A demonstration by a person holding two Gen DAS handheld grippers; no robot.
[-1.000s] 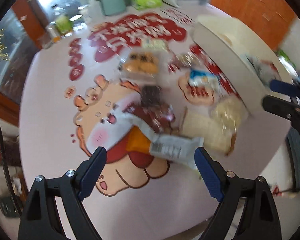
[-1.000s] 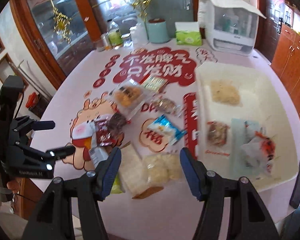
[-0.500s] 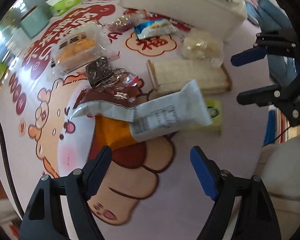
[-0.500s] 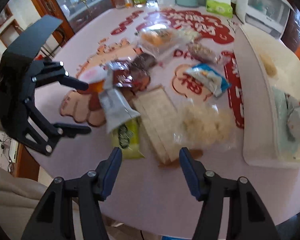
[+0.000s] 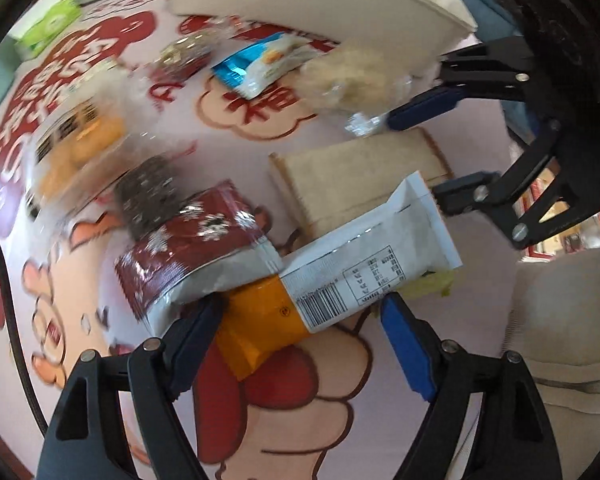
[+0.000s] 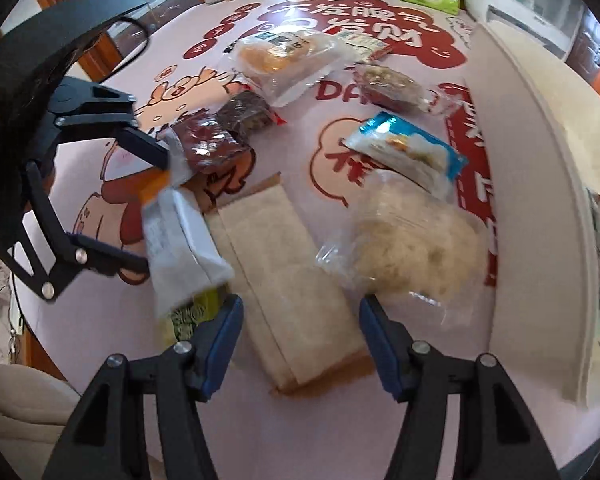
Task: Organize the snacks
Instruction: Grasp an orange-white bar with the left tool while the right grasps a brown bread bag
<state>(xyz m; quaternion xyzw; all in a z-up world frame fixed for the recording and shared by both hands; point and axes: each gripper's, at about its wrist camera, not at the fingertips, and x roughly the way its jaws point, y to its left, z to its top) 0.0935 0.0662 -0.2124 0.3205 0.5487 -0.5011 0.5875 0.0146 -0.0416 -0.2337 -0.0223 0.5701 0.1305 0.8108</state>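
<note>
Because the left gripper (image 5: 300,312) stands spread around the overlapping white-and-orange packet (image 5: 340,276), closing may snag the maroon packet (image 5: 192,240) beside it. The right gripper (image 6: 300,328), also spread, straddles the flat cracker pack (image 6: 284,272).

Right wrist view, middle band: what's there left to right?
left gripper → white barcode packet → flat beige cracker pack → clear bag of pale puffed snack → cream bin wall.
</note>
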